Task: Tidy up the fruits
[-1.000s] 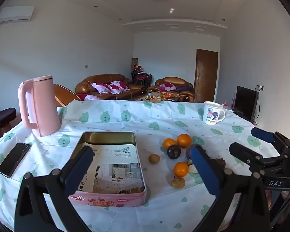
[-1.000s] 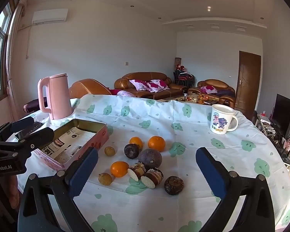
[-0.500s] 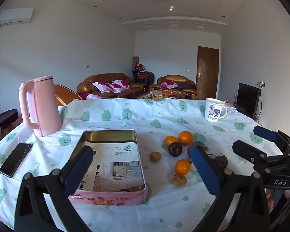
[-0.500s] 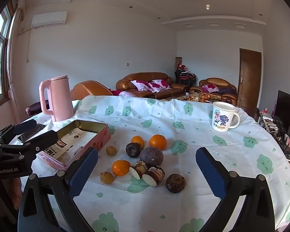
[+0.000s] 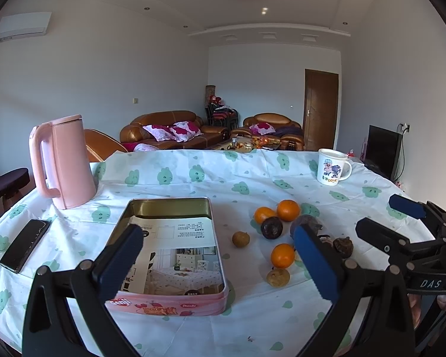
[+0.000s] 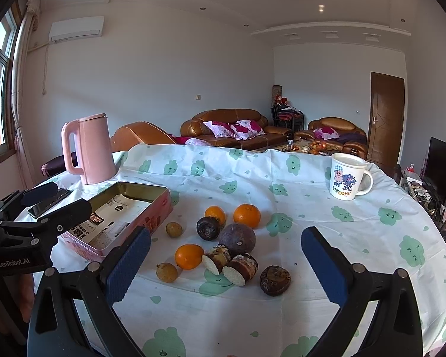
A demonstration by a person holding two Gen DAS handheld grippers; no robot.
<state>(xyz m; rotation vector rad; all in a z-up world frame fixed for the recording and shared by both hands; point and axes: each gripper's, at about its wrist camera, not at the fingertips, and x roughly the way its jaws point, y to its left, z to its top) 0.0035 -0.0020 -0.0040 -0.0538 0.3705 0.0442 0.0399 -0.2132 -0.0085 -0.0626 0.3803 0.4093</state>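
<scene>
Fruits [image 6: 223, 244] loose mid-surface, tin [image 5: 169, 250] beside them toward the left edge, left gripper [image 5: 217, 264] and right gripper [image 6: 223, 267] both spread wide, holding nothing.

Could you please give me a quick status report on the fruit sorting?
Both grippers, left and right, open, empty. Fruit loose on tablecloth; tin holds only paper. Nothing blocking.

Bare cloth is seen between the open tin [image 5: 169, 238] and the fruit cluster [image 6: 223, 244], broken only by one small brown fruit [image 5: 240, 239]. The tin's left is hemmed by kettle [image 5: 65, 160] and phone [image 5: 25, 245]. The mug [image 6: 346, 177] stands well apart, with open tablecloth [image 6: 356, 238] right of the fruit.
</scene>
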